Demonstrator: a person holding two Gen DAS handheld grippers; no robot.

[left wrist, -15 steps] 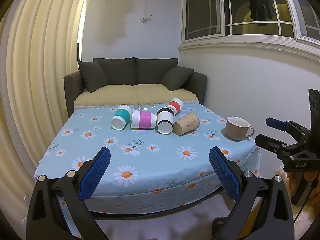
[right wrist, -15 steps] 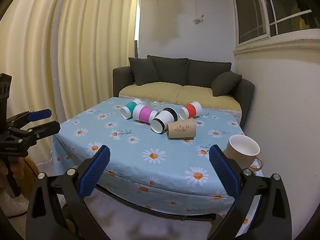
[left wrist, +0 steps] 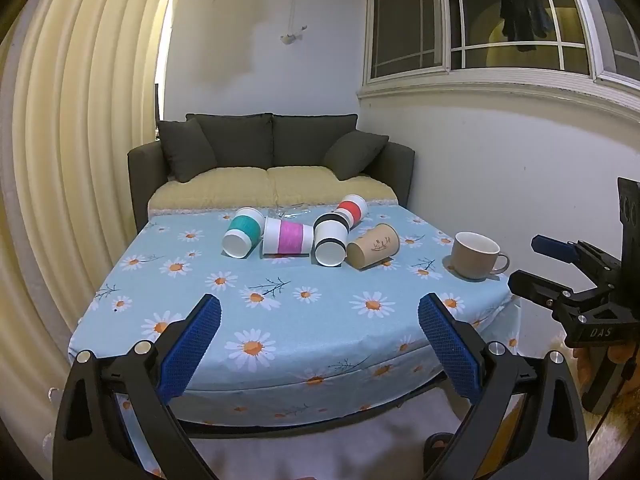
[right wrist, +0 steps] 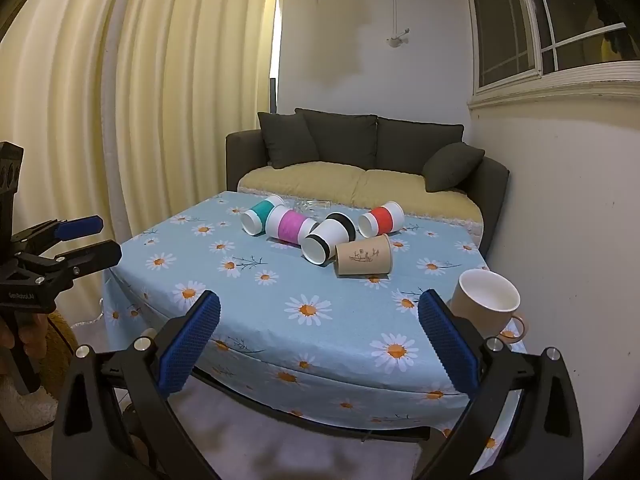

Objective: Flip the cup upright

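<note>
Several paper cups lie on their sides at the far middle of the table: a teal one (left wrist: 242, 232) (right wrist: 261, 215), a pink one (left wrist: 287, 237) (right wrist: 289, 225), a black-banded white one (left wrist: 331, 237) (right wrist: 329, 238), a red one (left wrist: 352, 209) (right wrist: 382, 219) and a brown one (left wrist: 373, 245) (right wrist: 363, 259). A beige mug (left wrist: 475, 255) (right wrist: 486, 304) stands upright near the right edge. My left gripper (left wrist: 319, 342) is open and empty before the table's near edge. My right gripper (right wrist: 319, 342) is open and empty, near the mug; it also shows in the left wrist view (left wrist: 540, 266).
The table wears a light blue daisy cloth (left wrist: 280, 304) (right wrist: 280, 280). A dark sofa (left wrist: 272, 160) (right wrist: 360, 152) stands behind it. A curtain (left wrist: 80, 120) hangs on the left and a wall (left wrist: 520, 168) is close on the right.
</note>
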